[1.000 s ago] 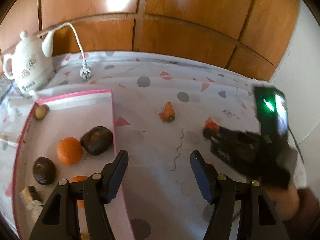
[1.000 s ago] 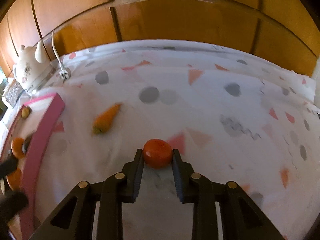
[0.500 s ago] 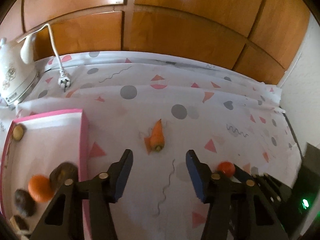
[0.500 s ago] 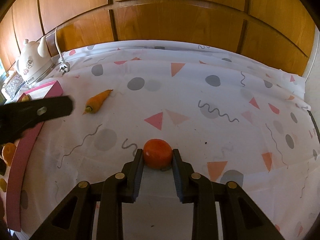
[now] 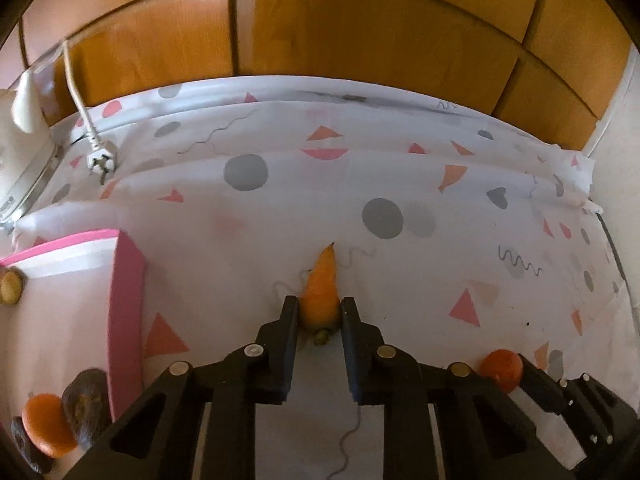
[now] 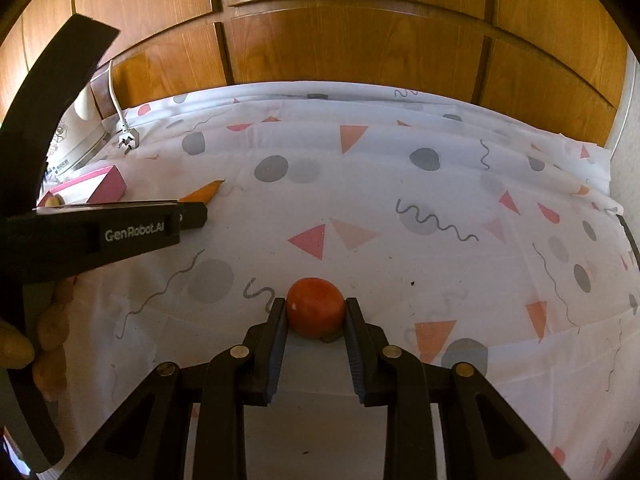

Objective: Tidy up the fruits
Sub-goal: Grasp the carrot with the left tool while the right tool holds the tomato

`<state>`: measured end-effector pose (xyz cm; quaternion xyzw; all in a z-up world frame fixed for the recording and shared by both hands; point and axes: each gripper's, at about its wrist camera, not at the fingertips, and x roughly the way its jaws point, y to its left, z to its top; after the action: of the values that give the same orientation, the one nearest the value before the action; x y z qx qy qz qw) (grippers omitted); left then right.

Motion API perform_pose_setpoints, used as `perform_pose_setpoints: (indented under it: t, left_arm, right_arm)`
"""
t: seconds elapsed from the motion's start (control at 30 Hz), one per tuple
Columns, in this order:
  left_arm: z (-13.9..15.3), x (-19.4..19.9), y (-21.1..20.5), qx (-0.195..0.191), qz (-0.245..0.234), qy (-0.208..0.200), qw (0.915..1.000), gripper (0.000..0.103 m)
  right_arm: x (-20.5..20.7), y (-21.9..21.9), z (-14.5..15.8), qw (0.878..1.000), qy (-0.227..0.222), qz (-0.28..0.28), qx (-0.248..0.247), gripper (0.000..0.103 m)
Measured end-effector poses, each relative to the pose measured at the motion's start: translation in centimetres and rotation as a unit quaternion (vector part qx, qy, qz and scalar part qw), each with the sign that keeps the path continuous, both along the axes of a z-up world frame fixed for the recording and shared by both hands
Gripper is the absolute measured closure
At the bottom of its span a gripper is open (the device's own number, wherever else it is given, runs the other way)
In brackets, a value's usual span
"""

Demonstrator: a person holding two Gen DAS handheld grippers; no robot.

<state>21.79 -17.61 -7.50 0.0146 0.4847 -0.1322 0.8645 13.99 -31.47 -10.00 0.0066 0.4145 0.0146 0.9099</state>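
My left gripper (image 5: 319, 313) is shut on a small orange carrot (image 5: 320, 292), stem end toward me, low over the patterned cloth. The carrot tip (image 6: 206, 191) also shows in the right wrist view beyond the left gripper's fingers (image 6: 188, 216). My right gripper (image 6: 316, 312) is shut on a red-orange tomato (image 6: 315, 307), which also shows in the left wrist view (image 5: 501, 369) at the lower right. A pink-rimmed tray (image 5: 124, 304) at the left holds an orange (image 5: 46, 424), dark fruits (image 5: 86, 408) and a small brown one (image 5: 10, 286).
A white cloth (image 5: 400, 168) with grey dots and pink triangles covers the table. A white kettle (image 5: 16, 148) and its plug (image 5: 100, 162) sit at the back left. Wooden panels (image 5: 360, 28) rise behind. A wall (image 5: 620, 152) stands at the right.
My left gripper moved forward from beside the tray to the carrot and closed on it. My right gripper keeps its hold on the tomato.
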Motion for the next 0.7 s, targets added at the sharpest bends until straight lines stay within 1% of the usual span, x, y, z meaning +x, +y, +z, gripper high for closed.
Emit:
perform_pose_setpoints:
  t: [0.13, 0.3, 0.47, 0.7]
  left_arm:
    - [0.3, -1.9, 0.3, -0.002, -0.006, 0.008, 0.9999, 0.082]
    - [0.3, -4.8, 0.3, 0.001, -0.009, 0.003, 1.0, 0.082]
    - [0.5, -7.7, 0.2, 0.004, -0.016, -0.003, 0.9999, 0.082]
    - [0.7, -11.2, 1.4, -0.002, -0.015, -0.011, 0.9998, 0.082]
  right_arm:
    - [-0.1, -0.2, 0.1, 1.0, 0.001, 0.0, 0.005, 0.075]
    - [-0.8, -0.1, 0.2, 1.0, 0.004, 0.006, -0.001, 0.075]
    - [-2.3, 0.0, 0.4, 1.0, 0.009, 0.014, -0.006, 0.075]
    - [-5.0, 0.2, 0.3, 1.0, 0.01, 0.021, -0.008, 0.075]
